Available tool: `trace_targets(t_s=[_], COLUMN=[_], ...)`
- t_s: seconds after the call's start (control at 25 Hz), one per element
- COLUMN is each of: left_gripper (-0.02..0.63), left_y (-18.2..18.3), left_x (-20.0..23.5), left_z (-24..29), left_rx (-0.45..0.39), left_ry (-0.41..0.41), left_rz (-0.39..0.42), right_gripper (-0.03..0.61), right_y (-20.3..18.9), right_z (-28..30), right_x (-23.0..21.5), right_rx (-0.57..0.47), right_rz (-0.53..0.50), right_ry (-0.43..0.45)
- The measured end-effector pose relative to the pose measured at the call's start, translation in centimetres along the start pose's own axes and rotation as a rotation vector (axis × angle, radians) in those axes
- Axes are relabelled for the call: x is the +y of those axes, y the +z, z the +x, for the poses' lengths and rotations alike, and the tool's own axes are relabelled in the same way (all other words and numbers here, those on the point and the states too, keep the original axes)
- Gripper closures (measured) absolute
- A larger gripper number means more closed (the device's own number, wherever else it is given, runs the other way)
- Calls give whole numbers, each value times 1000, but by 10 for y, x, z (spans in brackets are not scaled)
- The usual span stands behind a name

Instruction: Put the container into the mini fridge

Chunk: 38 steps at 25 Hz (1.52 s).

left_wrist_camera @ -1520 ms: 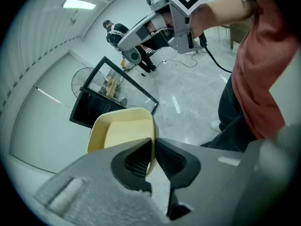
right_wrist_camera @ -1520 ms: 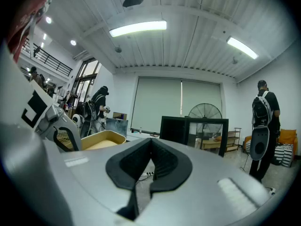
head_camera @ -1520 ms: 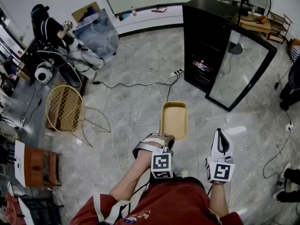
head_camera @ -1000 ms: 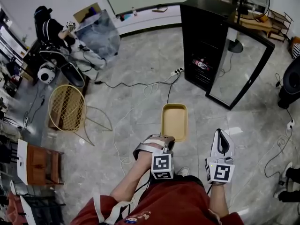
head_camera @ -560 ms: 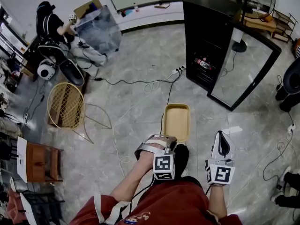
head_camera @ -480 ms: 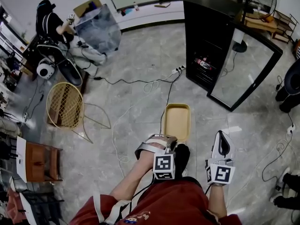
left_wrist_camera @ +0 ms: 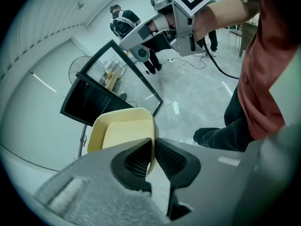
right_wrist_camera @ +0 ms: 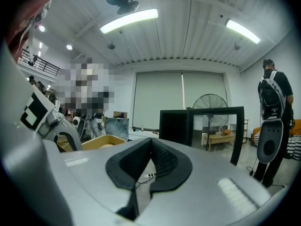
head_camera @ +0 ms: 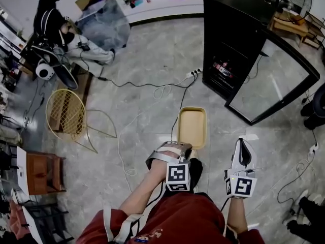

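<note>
A shallow beige container (head_camera: 192,127) hangs level over the grey floor, in front of me. My left gripper (head_camera: 183,148) is shut on its near rim; in the left gripper view the pads pinch the thin wall of the container (left_wrist_camera: 123,130). My right gripper (head_camera: 244,143) is beside it on the right, shut with nothing in it and pointing level. The black mini fridge (head_camera: 233,29) stands ahead at the right, its glass door (head_camera: 274,80) swung wide open. The right gripper view shows the fridge (right_wrist_camera: 176,121) ahead and the container (right_wrist_camera: 101,141) at the left.
White cables and a power strip (head_camera: 192,75) lie on the floor between me and the fridge. Bottles (head_camera: 223,68) sit on a fridge shelf. A yellow wire chair (head_camera: 66,116) and a wooden stool (head_camera: 43,172) stand at the left. A person (right_wrist_camera: 274,121) stands at the right.
Both grippers and the container have moved forward across the floor toward the fridge, which now looks nearer and larger. The grip on the rim is unchanged.
</note>
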<state>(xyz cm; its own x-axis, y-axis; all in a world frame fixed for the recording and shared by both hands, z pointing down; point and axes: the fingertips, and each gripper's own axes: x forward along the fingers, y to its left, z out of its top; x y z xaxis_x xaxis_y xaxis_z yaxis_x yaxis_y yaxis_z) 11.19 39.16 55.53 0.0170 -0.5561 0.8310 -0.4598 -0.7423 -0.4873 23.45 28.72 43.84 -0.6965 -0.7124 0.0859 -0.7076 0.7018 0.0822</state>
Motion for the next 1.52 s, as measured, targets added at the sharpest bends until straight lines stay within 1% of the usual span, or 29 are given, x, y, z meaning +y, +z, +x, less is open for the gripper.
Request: trace_targets(t_s=[0.32,0.56,0.72,0.88,1.08,1.28,1.52], left_gripper=[580,580,580,580,580,580,579], left_y=[-16,-33,-45,-50,-59,-70,-74], left_x=[70,125,152,181,204,216,237], left_z=[35,56,66,75,80,85,114], left_rx=[3,0,-9,-21,-13,-5,14], left_ry=[-15,6,16,34,48,44,28], left_rz=[-48,-63,-67,-79,-85,-94,-87], right_gripper=[578,578,578,578,578,578,578], right_y=[6,22,32,41,45,45,27], right_z=[91,160,187,214,238,259,294], right_x=[-13,-13,-7,-10,-10,-9,-25], right_rx=[37,17,19,12,-1,-1,8], right_rz=[-7,-27,-35,-45,-46,-43,-20], right_ry=[41,65,70,67,71,77,81])
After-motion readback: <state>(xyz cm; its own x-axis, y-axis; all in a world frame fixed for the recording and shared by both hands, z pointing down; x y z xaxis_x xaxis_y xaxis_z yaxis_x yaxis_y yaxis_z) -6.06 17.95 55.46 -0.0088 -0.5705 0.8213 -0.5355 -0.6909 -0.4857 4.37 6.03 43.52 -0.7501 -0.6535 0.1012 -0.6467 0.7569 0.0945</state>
